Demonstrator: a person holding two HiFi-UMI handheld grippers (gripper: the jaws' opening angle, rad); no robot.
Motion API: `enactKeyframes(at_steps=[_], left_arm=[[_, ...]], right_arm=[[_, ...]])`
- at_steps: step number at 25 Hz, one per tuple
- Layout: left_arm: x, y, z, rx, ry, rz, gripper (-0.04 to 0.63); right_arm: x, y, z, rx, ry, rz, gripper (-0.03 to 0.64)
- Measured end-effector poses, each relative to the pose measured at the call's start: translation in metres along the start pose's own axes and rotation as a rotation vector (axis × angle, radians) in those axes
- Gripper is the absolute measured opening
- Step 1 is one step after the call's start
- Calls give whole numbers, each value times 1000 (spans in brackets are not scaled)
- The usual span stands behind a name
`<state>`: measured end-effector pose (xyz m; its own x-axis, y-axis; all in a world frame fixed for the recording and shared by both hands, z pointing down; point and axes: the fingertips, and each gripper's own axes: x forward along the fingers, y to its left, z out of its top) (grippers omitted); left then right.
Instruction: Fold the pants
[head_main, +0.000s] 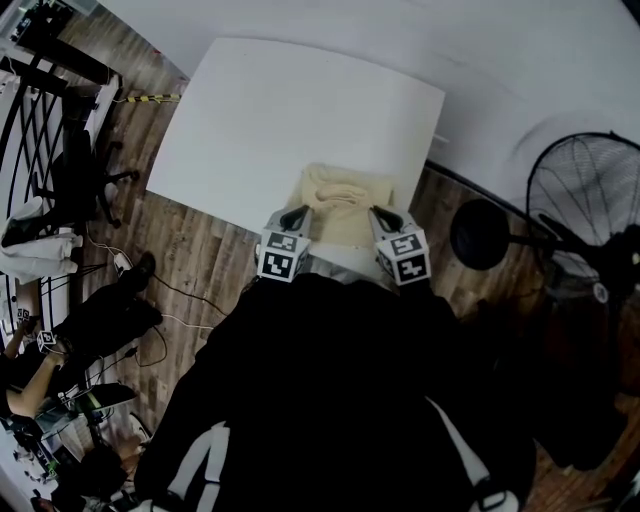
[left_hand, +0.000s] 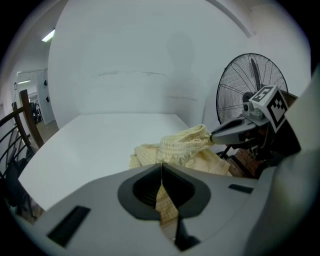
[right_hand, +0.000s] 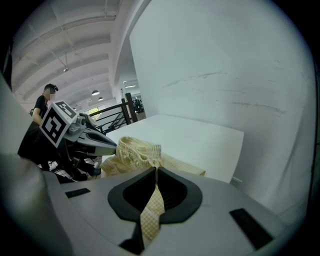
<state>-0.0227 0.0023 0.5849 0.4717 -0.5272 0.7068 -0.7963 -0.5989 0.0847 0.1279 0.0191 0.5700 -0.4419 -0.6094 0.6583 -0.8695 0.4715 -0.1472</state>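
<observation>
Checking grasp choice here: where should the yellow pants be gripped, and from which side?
The near edge, one end per gripper, from the near side of the table: the pants lie bunched there, and left gripper and right gripper each pinch a thin fold.

Setting: indoor lab or data-recording workspace.

Indicators:
- A bare white table (head_main: 250, 110) stands ahead of the left gripper (head_main: 297, 213) and right gripper (head_main: 382, 213).
- Loose cables (head_main: 185, 294) cross the wood-plank floor (head_main: 200, 245) left of the left gripper.
- An industrial pedestal fan (head_main: 585, 205) stands right of the right gripper.
- A black metal railing (right_hand: 129, 107) and ceiling lights (right_hand: 95, 92) lie beyond the left gripper.
</observation>
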Motion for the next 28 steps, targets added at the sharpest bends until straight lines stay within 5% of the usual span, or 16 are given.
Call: enactKeyframes(at_steps=[18, 28], left_arm=[[0, -9, -53, -16, 108, -1, 8], [-14, 3, -48, -91, 62, 45, 8]], right_arm=[[2, 26, -65, 16, 183, 90, 17], [-14, 23, -49, 17, 156, 109, 17]])
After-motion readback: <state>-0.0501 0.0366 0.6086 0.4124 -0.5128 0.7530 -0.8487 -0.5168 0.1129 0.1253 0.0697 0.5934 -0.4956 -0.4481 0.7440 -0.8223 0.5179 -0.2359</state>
